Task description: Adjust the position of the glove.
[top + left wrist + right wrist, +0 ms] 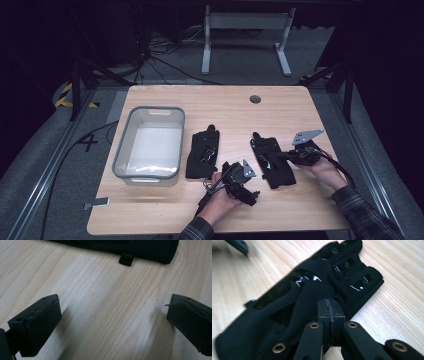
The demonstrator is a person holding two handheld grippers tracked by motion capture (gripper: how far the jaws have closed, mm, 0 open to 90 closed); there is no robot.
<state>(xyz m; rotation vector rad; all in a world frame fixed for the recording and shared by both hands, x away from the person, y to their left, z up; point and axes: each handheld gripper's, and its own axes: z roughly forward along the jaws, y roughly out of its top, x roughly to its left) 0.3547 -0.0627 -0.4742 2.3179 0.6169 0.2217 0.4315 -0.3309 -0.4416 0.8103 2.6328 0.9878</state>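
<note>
Two black gloves lie flat on the wooden table (225,105). The left glove (204,152) is beside the bin. The right glove (272,162) lies under my right gripper (281,156). In the right gripper view the right gripper (329,305) has its jaws pressed together on a raised fold of the right glove (287,305) near its thumb. My left gripper (248,196) rests low on the table between the two gloves, near the front. The left gripper (113,312) is open over bare wood, and the cuff of a glove (140,250) with a small tab lies just beyond its jaws.
A grey plastic bin (131,131) stands at the left of the table, next to the left glove. A round cable hole (255,99) is at the table's far edge. A small grey object (100,202) sits at the front left corner.
</note>
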